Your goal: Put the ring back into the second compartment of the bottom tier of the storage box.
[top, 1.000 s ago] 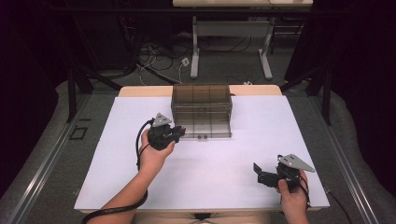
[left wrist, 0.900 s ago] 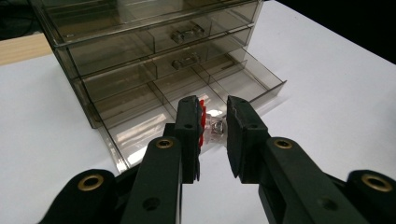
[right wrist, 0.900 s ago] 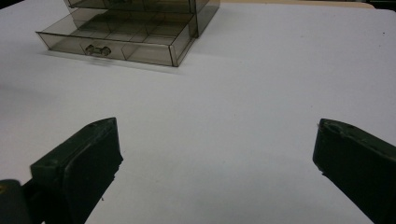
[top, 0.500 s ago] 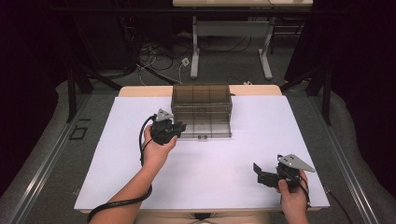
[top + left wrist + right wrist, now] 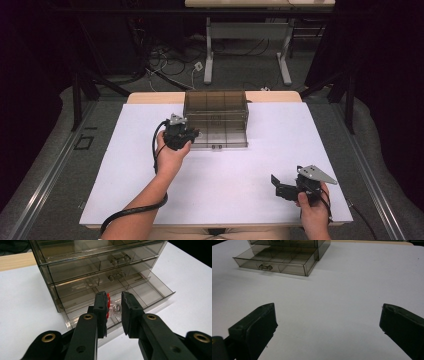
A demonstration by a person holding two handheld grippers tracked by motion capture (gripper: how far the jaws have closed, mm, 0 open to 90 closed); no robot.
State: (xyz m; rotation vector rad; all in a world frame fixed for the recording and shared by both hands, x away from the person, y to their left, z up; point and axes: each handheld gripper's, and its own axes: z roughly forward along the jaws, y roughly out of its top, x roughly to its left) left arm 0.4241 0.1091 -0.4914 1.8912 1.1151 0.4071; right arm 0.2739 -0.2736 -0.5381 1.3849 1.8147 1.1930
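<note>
Small clear piece with a red part [image 5: 113,307] sits between your left gripper's [image 5: 114,312] nearly closed jaws; whether they pinch it you cannot tell. Just beyond and below lies the smoky plastic cabinet's open bottom drawer [image 5: 147,293]. Your right gripper [image 5: 283,188] rests wide open, well apart.

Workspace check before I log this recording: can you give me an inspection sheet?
Surface: white table top, bare in front.
Job's things: smoky clear drawer cabinet at the far edge, its bottom drawer pulled out; a small red and clear piece sits between the left gripper's jaws, over the drawer.
Clutter: nothing seen.
Grippers: left gripper at the drawer's left corner, jaws narrowly apart; right gripper near the front right, jaws wide, holding nothing.
Cables: black cable trails along the left forearm.
Surroundings: dark room, table legs and floor wiring behind.
</note>
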